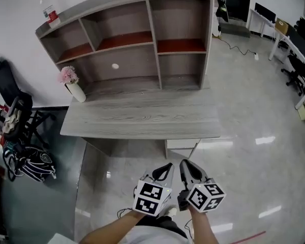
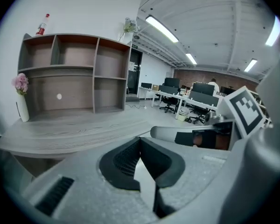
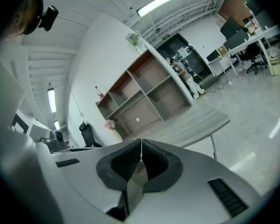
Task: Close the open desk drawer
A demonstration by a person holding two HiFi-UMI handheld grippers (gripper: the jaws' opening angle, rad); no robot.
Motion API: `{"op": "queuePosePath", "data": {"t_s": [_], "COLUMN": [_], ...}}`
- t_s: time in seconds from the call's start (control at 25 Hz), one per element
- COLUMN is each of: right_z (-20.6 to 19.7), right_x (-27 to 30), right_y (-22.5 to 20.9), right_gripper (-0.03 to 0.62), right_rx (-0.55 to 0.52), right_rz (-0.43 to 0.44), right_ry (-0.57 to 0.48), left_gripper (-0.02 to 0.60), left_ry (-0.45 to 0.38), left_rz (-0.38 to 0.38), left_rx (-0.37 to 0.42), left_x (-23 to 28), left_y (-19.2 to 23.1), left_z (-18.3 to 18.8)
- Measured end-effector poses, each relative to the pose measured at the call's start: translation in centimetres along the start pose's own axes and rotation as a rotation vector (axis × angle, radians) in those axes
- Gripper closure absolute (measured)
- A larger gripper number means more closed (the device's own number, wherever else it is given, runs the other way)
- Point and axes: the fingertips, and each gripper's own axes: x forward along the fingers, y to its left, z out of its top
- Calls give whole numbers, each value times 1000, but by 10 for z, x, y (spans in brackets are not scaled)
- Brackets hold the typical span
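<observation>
Two tongs sit side by side low in the head view, well short of the desk (image 1: 142, 121). On the left tongs (image 1: 167, 166) the jaws are together with nothing between them. On the right tongs (image 1: 185, 162) the jaws are also together and empty.

One desk, grey wood-grain top, with a shelf (image 1: 152, 34) standing on its rear half.

One drawer (image 1: 182, 144), its pale front showing under the desk's front edge, right of centre, ahead of the tongs. How far it stands out cannot be told. Glossy floor (image 1: 254, 116) lies between tongs and drawer.

One white vase (image 1: 76, 91) with pink flowers (image 1: 67, 74), on the desk's left end, beside the shelf.

One bottle (image 1: 51, 14), red-capped, on the shelf's top left corner.

One black chair (image 1: 10, 93), left of the desk, with a bag (image 1: 33, 161) on the floor in front of it.

Several office tables (image 1: 295, 50) along the right edge, well apart from the desk.
</observation>
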Motion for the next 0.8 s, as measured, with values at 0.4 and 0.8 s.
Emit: {"op": "queuePosePath", "data": {"t_s": [0.4, 0.8], "right_z": [17, 11], "right_x": [-37, -52], "right_y": [48, 68], "right_gripper": [594, 594], "right_rx": [-275, -374], "right_rz": [16, 4], "right_ry": [63, 83], "left_gripper": [580, 578], "left_ry": [-114, -178], "left_rz": [23, 49], "left_rx": [-41, -41], "left_x": [-46, -65], "left_y": [-22, -30], "left_z": [19, 34]}}
